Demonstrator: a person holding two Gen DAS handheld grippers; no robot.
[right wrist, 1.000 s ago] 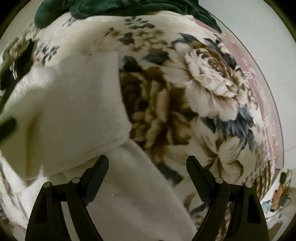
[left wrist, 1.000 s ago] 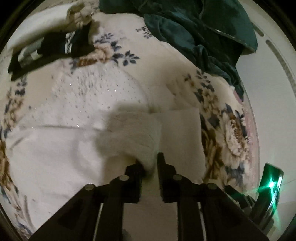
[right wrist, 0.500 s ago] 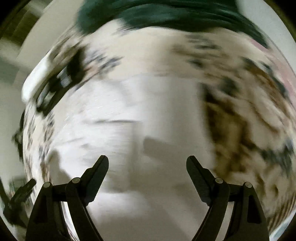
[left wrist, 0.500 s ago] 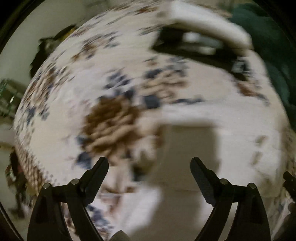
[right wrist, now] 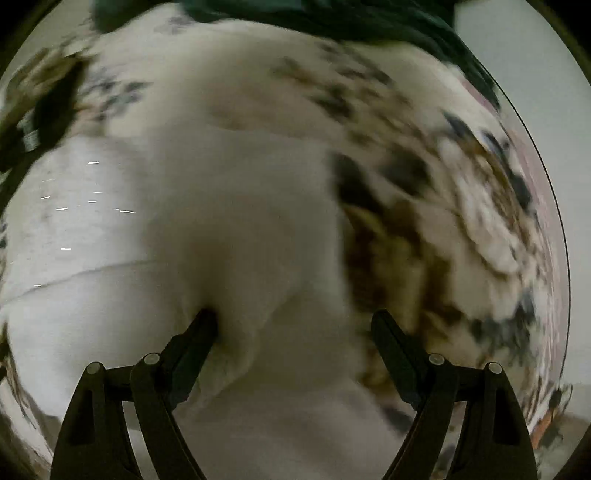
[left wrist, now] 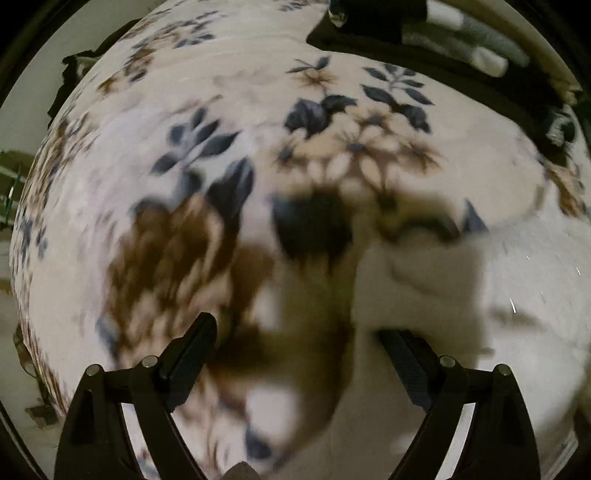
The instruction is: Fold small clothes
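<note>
The left claw [left wrist: 297, 332] hangs with its jaws wide apart and nothing between them, over a flowered blanket [left wrist: 229, 155] that fills most of its view; the white garment [left wrist: 498, 295] lies at the right of that frame, blurred, partly in shadow; a black object [left wrist: 424, 40] sits at the upper right. The right claw [right wrist: 293, 332] is likewise spread and grips nothing; the white garment [right wrist: 221, 221] covers the left and centre of its view, a fold close by the left finger [right wrist: 192, 347]; dark green cloth [right wrist: 332, 18] lies along the top.
</note>
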